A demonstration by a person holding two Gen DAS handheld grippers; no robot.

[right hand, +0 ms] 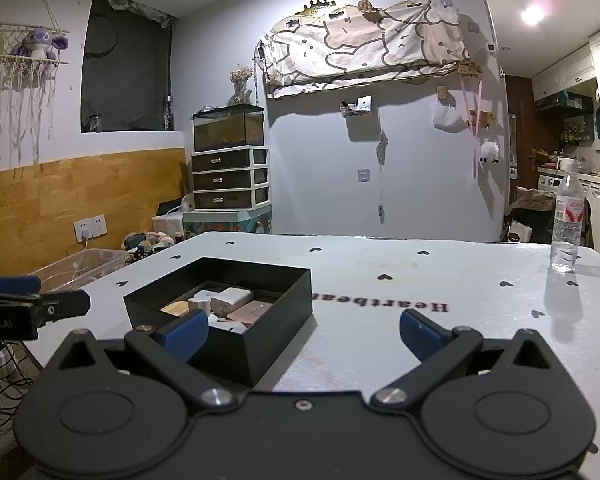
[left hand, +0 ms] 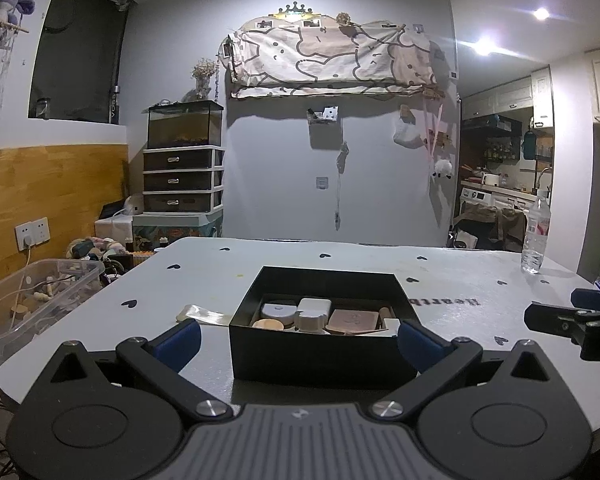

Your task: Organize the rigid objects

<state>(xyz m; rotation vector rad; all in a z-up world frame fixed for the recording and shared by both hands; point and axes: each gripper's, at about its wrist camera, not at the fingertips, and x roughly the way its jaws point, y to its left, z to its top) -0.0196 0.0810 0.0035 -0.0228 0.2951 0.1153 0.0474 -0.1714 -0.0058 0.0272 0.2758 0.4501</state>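
Note:
A black open box (left hand: 320,344) sits on the white table (left hand: 460,280) and holds several small rigid objects: white plastic pieces (left hand: 314,308), a round wooden piece (left hand: 268,324) and a brown flat block (left hand: 352,318). My left gripper (left hand: 298,342) is open and empty, its blue fingertips on either side of the box's near wall. In the right wrist view the box (right hand: 228,312) lies at the left. My right gripper (right hand: 300,330) is open and empty, with its left fingertip in front of the box's near corner.
A water bottle (right hand: 567,220) stands at the table's far right. A flat tan piece (left hand: 202,314) lies left of the box. A clear plastic bin (left hand: 32,296) sits off the table's left edge. The right gripper shows at the right edge of the left wrist view (left hand: 572,320).

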